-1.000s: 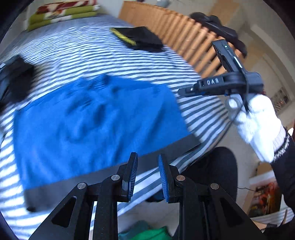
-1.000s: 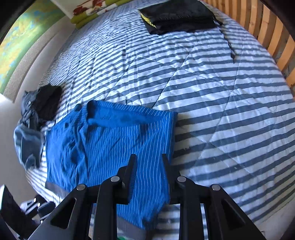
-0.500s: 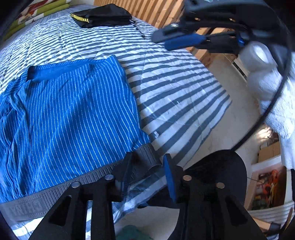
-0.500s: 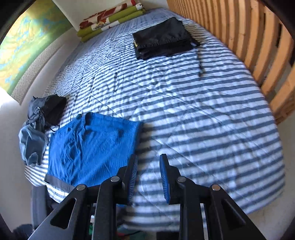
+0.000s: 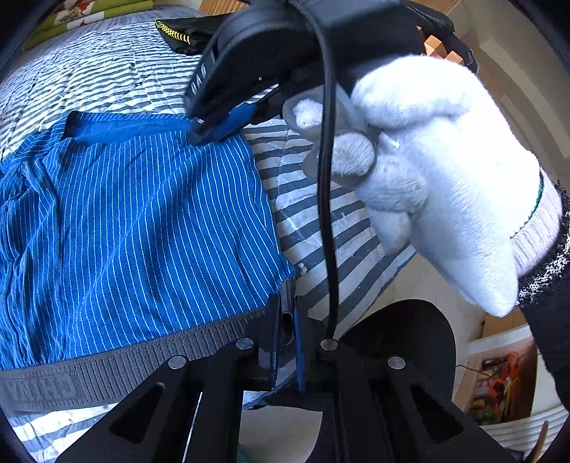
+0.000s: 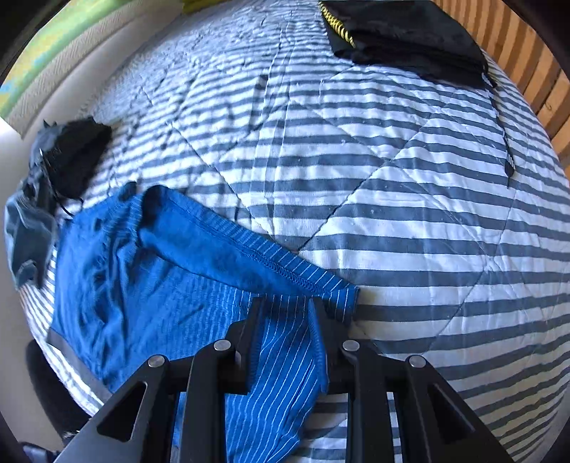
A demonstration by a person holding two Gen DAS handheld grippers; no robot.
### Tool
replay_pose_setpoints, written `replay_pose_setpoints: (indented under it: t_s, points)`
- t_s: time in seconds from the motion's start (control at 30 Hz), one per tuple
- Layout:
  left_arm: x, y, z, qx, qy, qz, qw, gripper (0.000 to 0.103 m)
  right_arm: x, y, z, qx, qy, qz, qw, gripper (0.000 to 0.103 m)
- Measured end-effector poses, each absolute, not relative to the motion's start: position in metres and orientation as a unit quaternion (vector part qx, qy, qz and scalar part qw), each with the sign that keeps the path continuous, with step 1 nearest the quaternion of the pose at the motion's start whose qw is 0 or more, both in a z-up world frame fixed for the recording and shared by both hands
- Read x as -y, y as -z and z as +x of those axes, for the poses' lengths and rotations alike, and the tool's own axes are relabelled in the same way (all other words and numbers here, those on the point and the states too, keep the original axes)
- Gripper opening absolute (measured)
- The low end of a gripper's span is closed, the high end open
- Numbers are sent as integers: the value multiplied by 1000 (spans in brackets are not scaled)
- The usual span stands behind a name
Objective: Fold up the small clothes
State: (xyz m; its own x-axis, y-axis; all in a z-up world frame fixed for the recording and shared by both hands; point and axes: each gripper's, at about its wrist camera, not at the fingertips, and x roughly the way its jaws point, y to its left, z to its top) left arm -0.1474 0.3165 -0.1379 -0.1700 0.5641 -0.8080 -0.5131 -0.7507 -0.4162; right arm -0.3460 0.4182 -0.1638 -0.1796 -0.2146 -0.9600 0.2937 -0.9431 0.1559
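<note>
Two grippers work blue striped shorts lying on a striped quilt. Left gripper is pinched on the grey waistband corner; right gripper spread wide, straddling the hem. Black folded garment lies well apart.

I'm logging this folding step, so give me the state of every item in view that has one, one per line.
blue striped shorts: flat on the bed, unfolded, gripped at two corners.
left claw: shut on the grey waistband corner.
right claw: open, straddling the leg-hem corner.
black garment: folded, at the bed's far side.
dark clothes pile: crumpled, unfolded, at the bed's edge.
</note>
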Motion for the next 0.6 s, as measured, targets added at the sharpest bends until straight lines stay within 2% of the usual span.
replay_pose_setpoints:
  t_s: [0.03, 0.07, 0.27, 0.43, 0.47, 0.53, 0.6]
  points:
    - [-317, 137, -147, 23, -765, -538, 353, 6, -418, 164, -344, -43, 771, 615, 160, 4]
    - [-317, 136, -147, 23, -766, -536, 354, 6, -420, 164, -343, -42, 773, 613, 158, 2]
    - [-324, 128, -139, 7, -772, -517, 369, 6, -463, 137, -343, 56, 794, 583, 159, 1]
    - [-323, 136, -146, 16, -765, -529, 366, 6, -448, 135, -339, 0, 803, 580, 140, 3]
    - [-327, 136, -147, 17, -765, -530, 365, 6, -446, 138, -341, 6, 796, 588, 143, 4]
    - [-325, 135, -143, 16, -765, -530, 365, 5, -444, 146, -343, 23, 777, 611, 150, 23]
    - [-326, 135, -143, 12, -766, -528, 366, 5, -438, 151, -342, 19, 771, 616, 161, 30]
